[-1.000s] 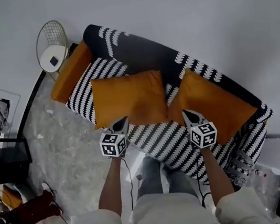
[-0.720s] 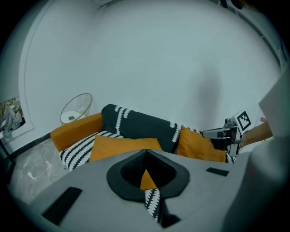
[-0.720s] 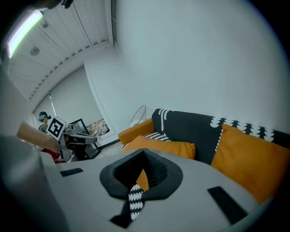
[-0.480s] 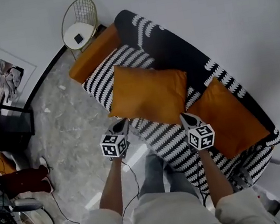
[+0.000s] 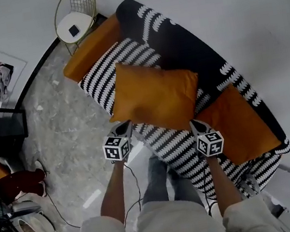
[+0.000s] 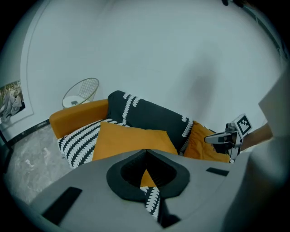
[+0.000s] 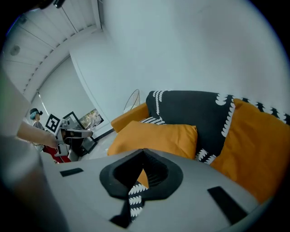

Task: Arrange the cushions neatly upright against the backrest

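orange cushions, black-and-white patterned sofa

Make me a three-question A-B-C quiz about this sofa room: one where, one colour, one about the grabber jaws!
1. Where is the wire side table?
A) hanging on the wall
B) on the floor past the sofa's end
C) on a shelf

2. What colour are the middle cushion and the right cushion?
A) blue
B) orange
C) green

3. How are the jaws of the left gripper and right gripper?
A) wide open
B) squeezing a cushion
C) shut, empty

Answers: 1 B, it stands by the sofa's end; 2 B, both look orange; 3 C, each gripper view shows jaws together, nothing between.
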`<state>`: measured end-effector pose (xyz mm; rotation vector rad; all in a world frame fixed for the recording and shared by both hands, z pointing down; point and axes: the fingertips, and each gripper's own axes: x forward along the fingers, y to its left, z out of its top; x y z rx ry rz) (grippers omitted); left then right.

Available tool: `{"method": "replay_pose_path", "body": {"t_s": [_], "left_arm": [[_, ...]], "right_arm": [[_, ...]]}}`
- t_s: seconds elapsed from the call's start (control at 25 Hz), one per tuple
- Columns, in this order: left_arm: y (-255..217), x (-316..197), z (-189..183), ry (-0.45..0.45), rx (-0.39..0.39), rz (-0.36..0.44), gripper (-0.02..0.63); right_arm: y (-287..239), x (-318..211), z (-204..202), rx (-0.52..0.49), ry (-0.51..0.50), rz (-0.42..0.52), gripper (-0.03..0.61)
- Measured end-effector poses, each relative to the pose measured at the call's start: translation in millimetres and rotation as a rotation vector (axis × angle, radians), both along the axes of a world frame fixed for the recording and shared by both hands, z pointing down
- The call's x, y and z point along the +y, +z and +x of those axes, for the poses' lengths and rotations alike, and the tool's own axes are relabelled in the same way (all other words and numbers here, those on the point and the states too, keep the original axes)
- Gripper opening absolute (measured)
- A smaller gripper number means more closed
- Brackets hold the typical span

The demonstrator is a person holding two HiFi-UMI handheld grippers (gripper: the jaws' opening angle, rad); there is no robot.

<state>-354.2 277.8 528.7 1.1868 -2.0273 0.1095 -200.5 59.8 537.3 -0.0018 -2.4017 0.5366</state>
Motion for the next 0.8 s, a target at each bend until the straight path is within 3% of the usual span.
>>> {"method": "replay_pose_path", "body": {"t_s": [0.44, 0.48, 0.52, 0.56, 0.68, 0.8], "left_arm": [[78.0, -16.0, -83.7, -0.040, 0.079, -0.053, 0.041], [79.9, -14.1, -85.7, -0.053, 0.098, -0.058, 0.112], [83.9, -10.6, -89.3, -0.067, 0.116, -0.070, 0.269], [90.8, -6.1, -96.4, -0.080, 0.128, -0.087, 0.325], [115.3, 2.0, -129.3, -0.102, 0.135, -0.126, 0.355], [124.6, -11.0, -143.7, -0.092, 0.155, -0.141, 0.372]], "right_arm": [[89.8, -43.7, -43.1, 0.147, 0.076, -0.047, 0.029], [91.4, -44.5, -41.2, 0.164, 0.089, -0.068, 0.059], [94.4, -44.4, -41.1, 0.178, 0.105, -0.096, 0.250], [100.7, -44.6, -44.7, 0.186, 0.122, -0.126, 0.316], [131.8, -52.3, -67.0, 0.208, 0.145, -0.195, 0.381], [148.7, -80.4, -65.7, 0.256, 0.158, -0.193, 0.420]]}}
